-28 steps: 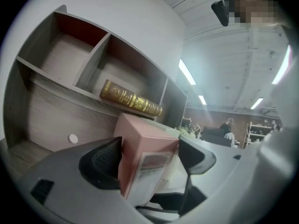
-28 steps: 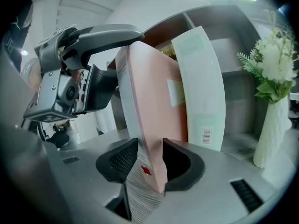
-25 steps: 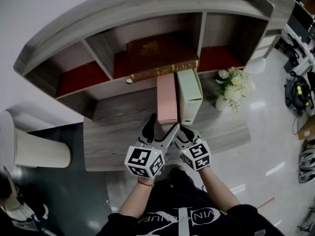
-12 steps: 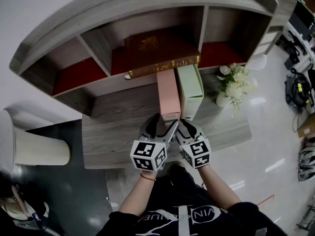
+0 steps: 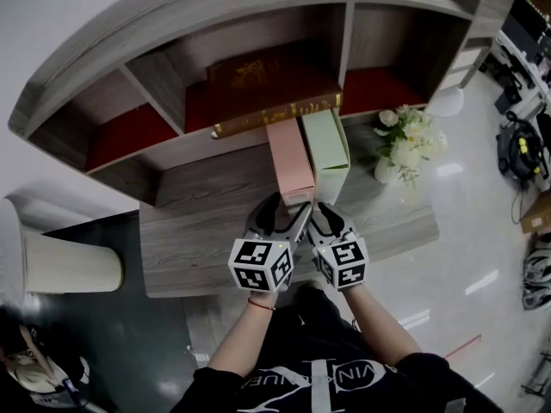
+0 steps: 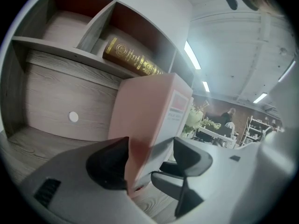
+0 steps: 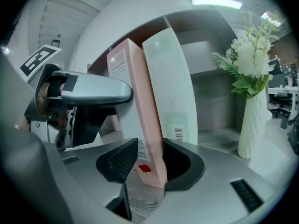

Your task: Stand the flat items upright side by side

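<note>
A tall pink box (image 5: 290, 157) stands upright on the desk (image 5: 207, 222), with a pale green box (image 5: 325, 144) upright against its right side. Both grippers meet at the pink box's near end. My left gripper (image 5: 288, 213) has the pink box (image 6: 149, 106) between its jaws, which have just been closing; the pads (image 6: 114, 160) lie against it. My right gripper (image 7: 149, 160) is shut on the pink box's (image 7: 140, 106) narrow near edge, low down. The green box (image 7: 170, 78) leans close behind it. The left gripper's finger (image 7: 93, 90) shows beside the pink box's left face.
A brown book (image 5: 271, 89) with gold lettering lies flat in the middle cubby of the curved shelf unit (image 5: 215, 15). A white vase of flowers (image 5: 400, 149) stands on the desk right of the green box. A white bin (image 5: 60, 261) sits on the floor at left.
The left gripper has sunk a little at the pink box's near end and its jaws have narrowed round it. Both boxes stay upright; the right gripper has shifted only slightly.
</note>
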`<state>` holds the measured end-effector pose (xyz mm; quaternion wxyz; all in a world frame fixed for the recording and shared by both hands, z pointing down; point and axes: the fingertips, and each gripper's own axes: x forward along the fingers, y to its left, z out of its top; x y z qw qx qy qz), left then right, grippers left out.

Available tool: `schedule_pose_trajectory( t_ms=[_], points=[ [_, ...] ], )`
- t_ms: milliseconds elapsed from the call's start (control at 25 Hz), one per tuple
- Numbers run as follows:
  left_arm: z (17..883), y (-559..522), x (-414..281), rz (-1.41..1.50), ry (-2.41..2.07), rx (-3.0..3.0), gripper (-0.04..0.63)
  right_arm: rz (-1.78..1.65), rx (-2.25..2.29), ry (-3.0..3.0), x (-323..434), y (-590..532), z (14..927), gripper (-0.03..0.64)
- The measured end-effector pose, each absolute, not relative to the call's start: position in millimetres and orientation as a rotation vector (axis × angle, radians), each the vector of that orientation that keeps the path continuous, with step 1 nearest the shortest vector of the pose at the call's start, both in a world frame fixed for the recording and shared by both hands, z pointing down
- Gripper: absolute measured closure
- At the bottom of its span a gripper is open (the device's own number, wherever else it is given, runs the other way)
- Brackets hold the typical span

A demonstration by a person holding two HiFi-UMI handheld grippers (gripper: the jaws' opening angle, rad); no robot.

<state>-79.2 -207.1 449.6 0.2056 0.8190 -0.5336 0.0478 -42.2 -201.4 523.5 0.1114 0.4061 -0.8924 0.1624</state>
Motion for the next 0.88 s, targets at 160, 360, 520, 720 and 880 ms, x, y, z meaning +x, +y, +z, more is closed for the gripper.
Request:
schedule_pose_trajectory(
  t_ms=[160, 360, 520, 720, 880],
  points=[
    [450, -211, -79, 0.122, -1.491, 2.271, 0.298, 0.527, 1.22, -2.619, -41, -206, 524, 0.432],
    [452, -217, -78, 0.091, -1.491, 2.259, 0.298, 0.564, 1.228, -2.627, -40, -211, 526, 0.43],
    [452, -219, -77, 0.076, -1.488, 2.261, 0.296, 0.571, 1.225, -2.624, -41, -211, 528, 0.433],
    [453, -225, -80, 0.066, -1.506, 2.246, 0.296, 0.595, 1.21, -2.642, -43, -211, 528, 0.431],
    [454, -229, -81, 0.054, -1.514, 2.23, 0.296, 0.593, 1.189, -2.655, -43, -211, 528, 0.431]
  ],
)
